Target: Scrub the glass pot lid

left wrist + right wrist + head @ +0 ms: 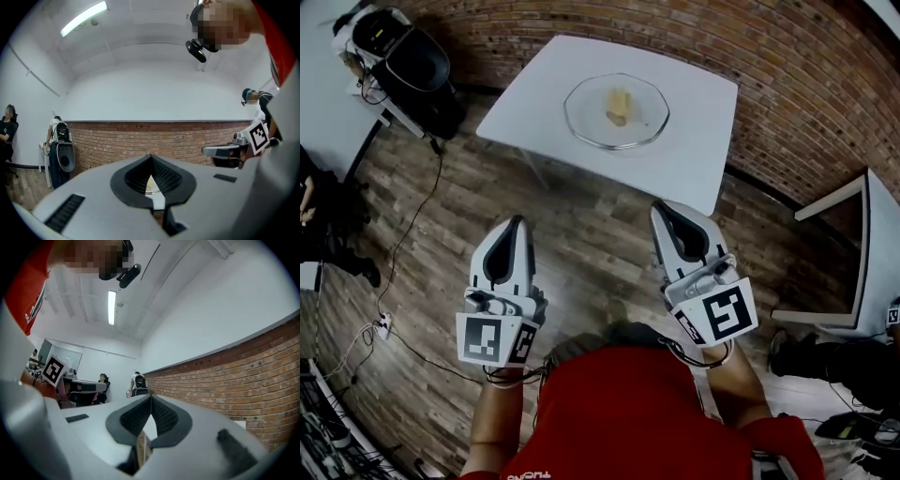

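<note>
- On the square white tabletop (694, 141), towards the far side of the head view, the glass pot lid (586, 117) lies flat. It is a clear round disc with a bright, shiny rim.
- At the lid's middle sits a small pale yellow lump (618, 106); whether it is the knob or something lying on the glass cannot be told.
- The tabletop is smooth and matt, with rounded corners, and stands well apart from both grippers.
- The left hand-held gripper (517, 225) is closed and empty. Its two smooth grey shells meet in a point, and the black ribbed pads inside touch at the tip, leaving a teardrop hollow behind.
- Through that hollow, in the left gripper view, a sliver of the tabletop and the lid's rim shows.
- The right hand-held gripper (661, 208) is likewise closed on nothing, with the same grey shell and a black, finely ridged lining.
- Each gripper carries a cube with black-and-white square markers at its rear.
- Both are held level above the floor (581, 244), whose wooden planks are worn, grey-brown and streaky.
- A wall of rough red brick (787, 84) with pale mortar lines curves behind the tabletop.
- A thin dark cable (412, 225) trails across the planks at the left.
- The person's red shirt (628, 412) fills the lower edge.
</note>
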A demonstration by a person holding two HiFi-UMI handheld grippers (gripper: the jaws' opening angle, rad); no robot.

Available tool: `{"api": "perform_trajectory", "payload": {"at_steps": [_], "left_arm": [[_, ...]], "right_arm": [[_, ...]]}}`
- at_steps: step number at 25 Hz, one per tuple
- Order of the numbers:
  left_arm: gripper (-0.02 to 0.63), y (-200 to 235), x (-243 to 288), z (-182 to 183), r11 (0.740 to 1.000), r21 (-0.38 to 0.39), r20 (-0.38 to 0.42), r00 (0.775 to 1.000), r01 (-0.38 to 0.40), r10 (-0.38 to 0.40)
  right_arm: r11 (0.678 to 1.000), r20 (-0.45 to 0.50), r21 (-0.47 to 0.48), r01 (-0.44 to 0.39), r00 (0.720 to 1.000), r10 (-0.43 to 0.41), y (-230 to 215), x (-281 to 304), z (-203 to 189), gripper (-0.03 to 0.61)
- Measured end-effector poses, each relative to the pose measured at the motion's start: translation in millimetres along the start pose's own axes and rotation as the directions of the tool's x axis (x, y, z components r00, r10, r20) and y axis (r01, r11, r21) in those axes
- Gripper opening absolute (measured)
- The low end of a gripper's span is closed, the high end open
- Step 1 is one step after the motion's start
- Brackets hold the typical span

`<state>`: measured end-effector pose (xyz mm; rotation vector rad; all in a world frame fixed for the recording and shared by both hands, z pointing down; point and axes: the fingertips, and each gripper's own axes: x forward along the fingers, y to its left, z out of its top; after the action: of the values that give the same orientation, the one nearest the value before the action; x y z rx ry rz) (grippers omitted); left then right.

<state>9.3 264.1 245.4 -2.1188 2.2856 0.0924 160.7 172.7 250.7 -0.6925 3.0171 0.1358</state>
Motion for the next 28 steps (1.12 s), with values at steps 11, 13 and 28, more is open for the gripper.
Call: {"api": "perform_trajectory", "payload": {"at_steps": [11,13,28], "left_arm": [[0.017,25.2,94.7,-9.7,1.0,-0.007,-0.027,0.999,0.021,-0.022],[0.017,35.1,113.3,-12.8,0.999,-0.011,-0.026,0.999,0.034,-0.035],[0.017,144.8,283.7,-29.7,0.968,-0.021,-0.018,0.968,0.25,-0.251]], "right_arm": [[1.0,-0.024,0.003,0.012,1.0,-0.012,-62.5,69.1,-14.4,0.029],[1.0,-0.027,0.001,0.026,0.999,-0.026,-71.8,83.8,-18.0,0.029],[0.976,-0.065,-0.035,0.217,0.974,-0.219,-131.7,243.8,-39.2,0.029]]}}
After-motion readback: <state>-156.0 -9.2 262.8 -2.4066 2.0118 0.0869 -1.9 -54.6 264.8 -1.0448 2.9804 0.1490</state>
